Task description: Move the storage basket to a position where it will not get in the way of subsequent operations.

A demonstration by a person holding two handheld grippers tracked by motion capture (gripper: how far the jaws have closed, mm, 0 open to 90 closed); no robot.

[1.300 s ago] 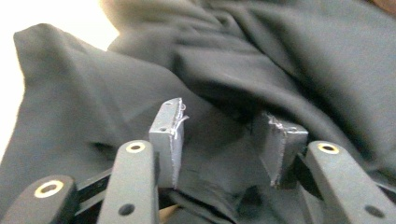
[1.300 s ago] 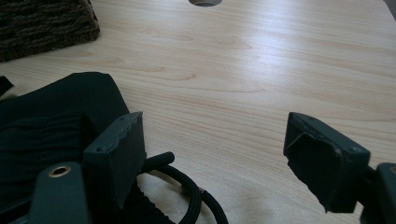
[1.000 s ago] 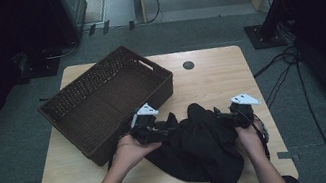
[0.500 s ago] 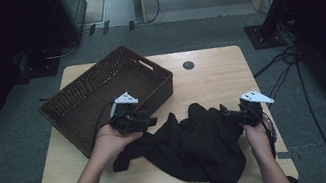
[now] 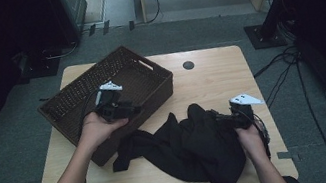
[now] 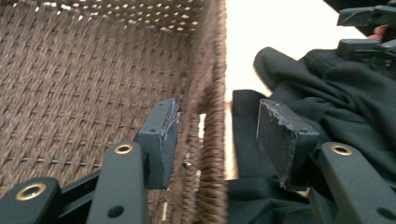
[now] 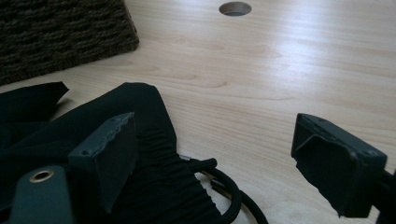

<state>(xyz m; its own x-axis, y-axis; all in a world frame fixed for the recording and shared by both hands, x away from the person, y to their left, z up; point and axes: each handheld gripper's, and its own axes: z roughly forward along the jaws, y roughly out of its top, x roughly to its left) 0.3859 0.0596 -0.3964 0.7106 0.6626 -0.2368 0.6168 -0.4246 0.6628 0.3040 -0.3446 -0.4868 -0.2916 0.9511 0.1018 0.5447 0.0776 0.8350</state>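
A black garment (image 5: 191, 150) lies crumpled on the wooden table (image 5: 215, 80), in front of a dark wicker basket (image 5: 97, 75). My left gripper (image 5: 129, 110) hovers at the basket's near wall. In the left gripper view it (image 6: 217, 121) is open, straddling the woven wall (image 6: 212, 93) without touching it, one jaw inside the basket and one over the cloth (image 6: 355, 102). My right gripper (image 5: 217, 118) sits at the garment's right edge. Its jaws (image 7: 215, 140) have just been opening and stand wide. The cloth (image 7: 140, 154) lies by one jaw, and nothing is pinched.
A black drawstring cord (image 7: 233, 191) loops out from the garment onto the table. A round cable hole (image 5: 188, 65) marks the table's far side. Bare wood stretches right of the basket. Dark equipment and cables (image 5: 280, 76) stand on the floor around.
My left hand has moved up and to the left, away from the garment's left edge to the basket's near wall. The right hand has shifted slightly right, and the garment has spread leftward.
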